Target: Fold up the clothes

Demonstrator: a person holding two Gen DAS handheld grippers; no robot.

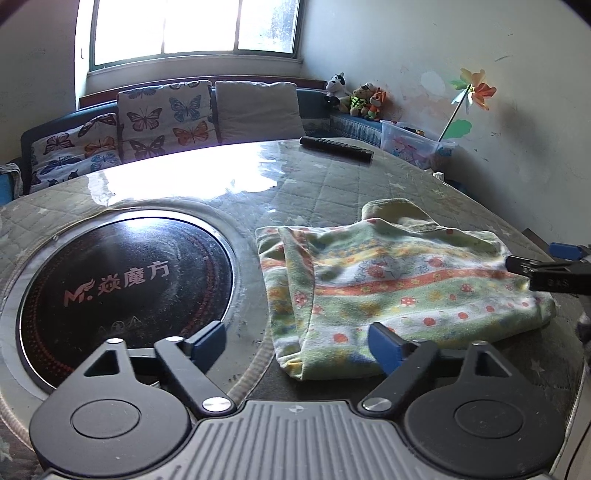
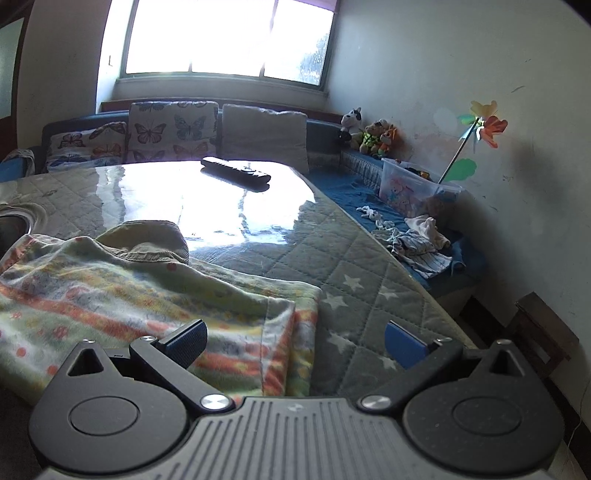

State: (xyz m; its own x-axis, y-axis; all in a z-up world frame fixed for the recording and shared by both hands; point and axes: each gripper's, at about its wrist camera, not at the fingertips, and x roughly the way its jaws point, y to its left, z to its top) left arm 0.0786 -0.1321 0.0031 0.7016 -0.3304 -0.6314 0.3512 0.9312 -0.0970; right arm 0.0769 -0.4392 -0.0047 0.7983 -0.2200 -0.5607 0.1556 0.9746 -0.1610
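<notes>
A patterned garment (image 1: 399, 288), banded in green, orange and white with small mushrooms and flowers, is seen lying partly folded on the quilted, star-printed table (image 1: 332, 192), just to the right of a round black cooktop (image 1: 125, 288) set into the tabletop. A plain olive-coloured part of the cloth is turned up at its far edge, and one side is folded over along the left. The left gripper (image 1: 299, 343) is held low at the near edge of the garment with its blue-padded fingers (image 1: 386, 347) spread wide apart; the right pad lies over the cloth's near hem and the left pad over the cooktop's rim, and nothing is clamped between them. The right gripper (image 2: 295, 341) is likewise held wide open, its left finger above the garment's right-hand folded edge and its right finger over bare quilting. From the left wrist view the right gripper is seen at the garment's right end, though contact with the cloth cannot be made out. A dark remote control (image 1: 336, 147) is laid farther back on the table. Beyond it, butterfly-print cushions (image 1: 162, 118) are propped under a bright window (image 1: 195, 29), and plush toys (image 1: 354, 98), a clear storage box (image 2: 417, 188) and a paper pinwheel (image 1: 474, 90) are ranged along the right wall.
</notes>
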